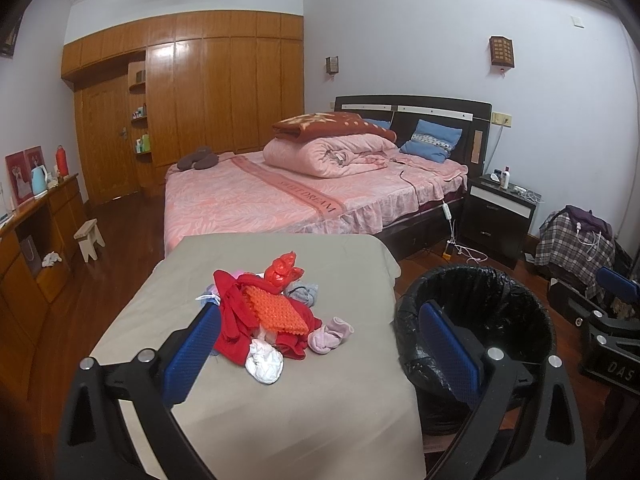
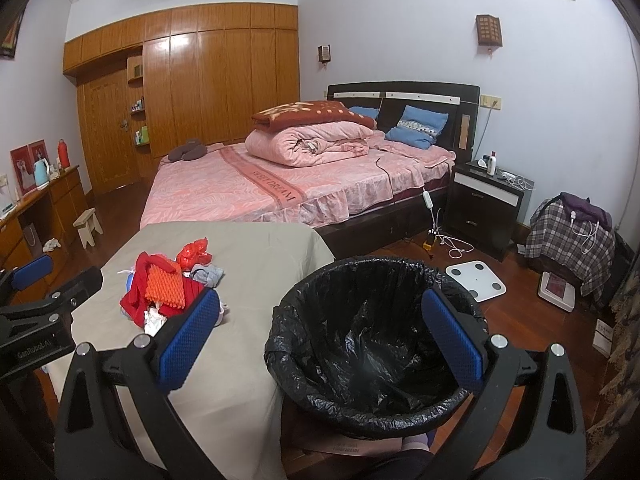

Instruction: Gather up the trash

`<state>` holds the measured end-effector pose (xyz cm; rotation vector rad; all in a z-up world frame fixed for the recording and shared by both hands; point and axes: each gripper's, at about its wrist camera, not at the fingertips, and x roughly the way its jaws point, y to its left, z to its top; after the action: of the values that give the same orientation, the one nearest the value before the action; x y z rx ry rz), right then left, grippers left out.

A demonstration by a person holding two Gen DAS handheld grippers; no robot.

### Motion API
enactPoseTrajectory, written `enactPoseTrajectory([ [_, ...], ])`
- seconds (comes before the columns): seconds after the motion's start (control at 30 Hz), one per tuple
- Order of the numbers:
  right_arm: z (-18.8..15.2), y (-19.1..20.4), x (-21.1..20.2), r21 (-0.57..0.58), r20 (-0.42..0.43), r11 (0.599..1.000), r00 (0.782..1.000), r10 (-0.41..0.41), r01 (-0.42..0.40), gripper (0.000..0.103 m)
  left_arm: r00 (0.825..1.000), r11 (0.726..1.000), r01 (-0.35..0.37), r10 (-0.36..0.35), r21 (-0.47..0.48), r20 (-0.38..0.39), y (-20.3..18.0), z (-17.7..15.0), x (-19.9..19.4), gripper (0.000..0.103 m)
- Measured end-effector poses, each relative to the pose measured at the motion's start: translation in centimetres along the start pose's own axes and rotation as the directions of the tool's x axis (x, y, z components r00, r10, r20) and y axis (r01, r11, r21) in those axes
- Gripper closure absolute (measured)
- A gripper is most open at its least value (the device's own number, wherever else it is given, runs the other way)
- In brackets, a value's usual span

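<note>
A heap of trash (image 1: pixel 264 316) lies near the middle of a tabletop (image 1: pixel 320 420) covered in grey cloth. It holds red cloth, a crumpled red plastic bag (image 1: pixel 284 268), an orange bumpy mat (image 1: pixel 276 310), a white wad (image 1: pixel 264 362), a pink wad (image 1: pixel 330 334) and what may be a grey sock at the back, though the view there is crowded.

All of it looks light, soft and easily crushed; nothing seems fragile. The plastic may slip, so pinching a bunched fold should hold best. The two wads lie loose at the heap's near edge and look easiest to take singly.

A bin (image 2: pixel 376 344) lined with a black bag stands just off the tabletop's right edge, mouth open and apparently empty.

The left gripper (image 1: pixel 320 352) hovers over the tabletop's near edge, fingers spread wide, holding nothing. The right gripper (image 2: pixel 320 340) hangs over the bin, fingers likewise apart and empty. The cloth around the heap is bare, leaving open room to approach.
</note>
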<state>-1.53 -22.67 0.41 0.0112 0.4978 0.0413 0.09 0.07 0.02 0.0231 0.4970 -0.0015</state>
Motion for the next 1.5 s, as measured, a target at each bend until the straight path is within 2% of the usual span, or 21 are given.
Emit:
enactPoseTrajectory([
  [0.93, -0.3, 0.4, 0.6, 0.003, -0.007, 1.0, 1.0, 0.0, 0.0, 0.005, 1.0, 1.0, 0.002, -0.002, -0.003, -0.004, 0.1, 0.0, 0.1, 0.006],
  [1.4, -1.3, 0.9, 1.0, -0.001, -0.012, 1.0, 1.0, 0.004, -0.004, 0.005, 1.0, 1.0, 0.001, -0.001, -0.009, -0.009, 0.5, -1.1, 0.7, 0.006],
  [1.43, -2.7, 1.8, 2.6, -0.003, -0.016, 1.0, 1.0, 0.007, -0.007, 0.005, 1.0, 1.0, 0.0, 0.0, -0.011, -0.011, 1.0, -2.0, 1.2, 0.006],
  [1.5, -2.2, 1.4, 2.4, -0.002, -0.016, 1.0, 1.0, 0.007, -0.007, 0.005, 1.0, 1.0, -0.003, 0.003, -0.013, -0.013, 1.5, -2.5, 1.6, 0.006],
])
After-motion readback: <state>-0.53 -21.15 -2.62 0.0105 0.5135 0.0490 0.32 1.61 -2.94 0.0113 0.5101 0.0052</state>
